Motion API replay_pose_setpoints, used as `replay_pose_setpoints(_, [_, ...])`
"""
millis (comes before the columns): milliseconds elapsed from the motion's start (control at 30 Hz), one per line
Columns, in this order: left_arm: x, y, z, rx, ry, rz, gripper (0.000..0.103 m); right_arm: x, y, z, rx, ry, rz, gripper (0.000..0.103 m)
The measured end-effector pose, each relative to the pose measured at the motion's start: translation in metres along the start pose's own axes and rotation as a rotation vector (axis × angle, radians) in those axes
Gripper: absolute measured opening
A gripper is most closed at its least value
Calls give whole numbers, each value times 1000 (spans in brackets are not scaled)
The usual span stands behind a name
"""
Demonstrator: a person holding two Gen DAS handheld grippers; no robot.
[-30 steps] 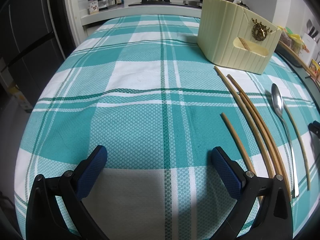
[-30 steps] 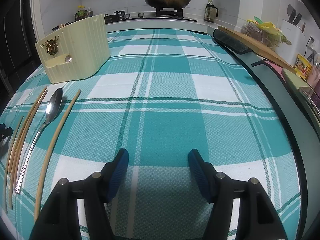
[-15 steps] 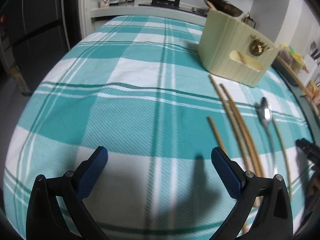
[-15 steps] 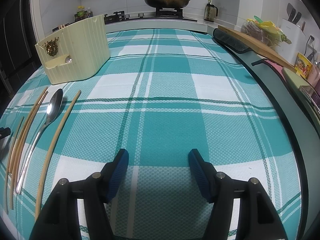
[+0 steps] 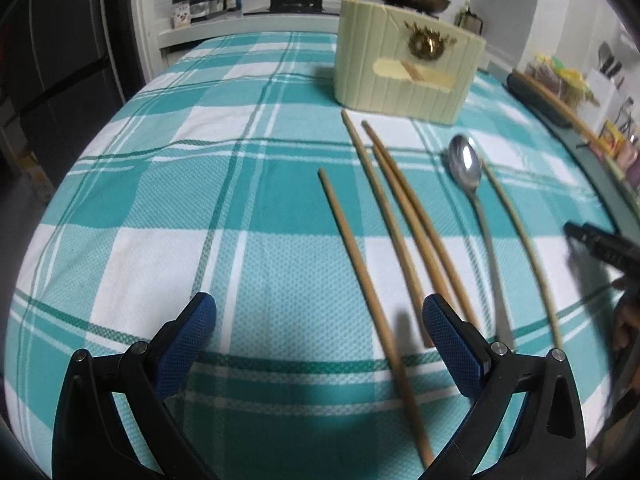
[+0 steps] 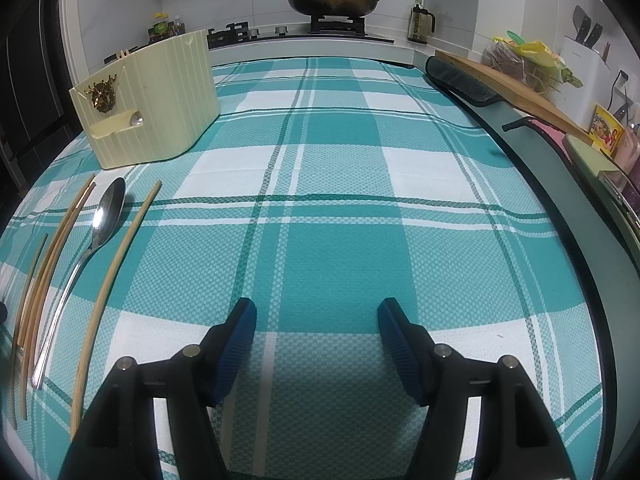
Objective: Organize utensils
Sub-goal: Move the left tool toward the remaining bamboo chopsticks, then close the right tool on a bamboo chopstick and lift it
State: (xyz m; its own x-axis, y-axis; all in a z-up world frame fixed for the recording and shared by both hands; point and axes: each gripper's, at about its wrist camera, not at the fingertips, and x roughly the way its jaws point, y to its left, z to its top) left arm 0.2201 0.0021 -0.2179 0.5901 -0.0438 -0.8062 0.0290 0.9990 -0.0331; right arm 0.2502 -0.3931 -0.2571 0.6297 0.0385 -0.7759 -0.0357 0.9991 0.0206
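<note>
On the worktop (image 6: 360,168), covered by a teal and white checked cloth (image 5: 192,208), four wooden chopsticks and a metal spoon (image 5: 466,168) lie side by side in front of a cream ribbed utensil holder (image 5: 404,68). The left tool (image 5: 320,340) hovers low over the cloth with its blue-padded fingers spread wide and nothing between them; the leftmost chopstick (image 5: 360,264) runs into the gap, closer to the right finger, and the middle pair of chopsticks (image 5: 404,216) ends just beside that finger. The spoon lies right of the pair, bowl toward the holder, and the fourth chopstick (image 5: 520,248) lies just right of the spoon. A few chopsticks already stand in the holder, their tips showing above its back edge.

The right tool (image 6: 318,328) is also wide open and empty, over bare cloth well right of the utensils; from its camera the spoon (image 6: 108,212) and chopsticks sit at the far left, with the holder (image 6: 156,100) beyond them. A lidded pan (image 6: 332,0) stands on the stove behind
</note>
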Motion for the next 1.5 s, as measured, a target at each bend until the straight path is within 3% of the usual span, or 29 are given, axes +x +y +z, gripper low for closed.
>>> replay_pose_setpoints(133, [8,-2,-5,19,21,59,103,0,0,0,-4,0,-6,66])
replay_pose_setpoints(300, [8,1,-5,31,19,58,103,-11,5,-1,0,11,-19,66])
replay_pose_setpoints(400, [8,5,-6,31,22,48,103,-38,35,-1,-7,-13,130,66])
replay_pose_setpoints(500, [9,4,-4,41,40,48,103,-45,79,1,-100,24,225,66])
replay_pose_setpoints(667, [3,-1,-9,77,71,33,102,-23,120,-8,-191,115,192,65])
replay_pose_setpoints(767, [-1,-5,-13,108,56,24,95,-22,130,-13,-249,103,160,51])
replay_pose_setpoints(833, [-2,-4,-12,109,48,27,93,-24,129,-12,-259,102,164,23])
replay_pose_setpoints(900, [0,1,-8,100,39,42,92,-25,127,-11,-268,102,133,9])
replay_pose_setpoints(1233, [7,49,2,18,34,60,88,-30,54,-19,-136,112,-3,9])
replay_pose_setpoints(1400, [9,55,5,78,55,30,93,-38,25,-26,-66,145,2,10])
replay_pose_setpoints(1467, [11,53,7,122,72,8,94,-39,22,-26,-66,173,28,15])
replay_pose_setpoints(1500, [11,53,9,151,86,-9,94,-40,22,-26,-74,181,43,27])
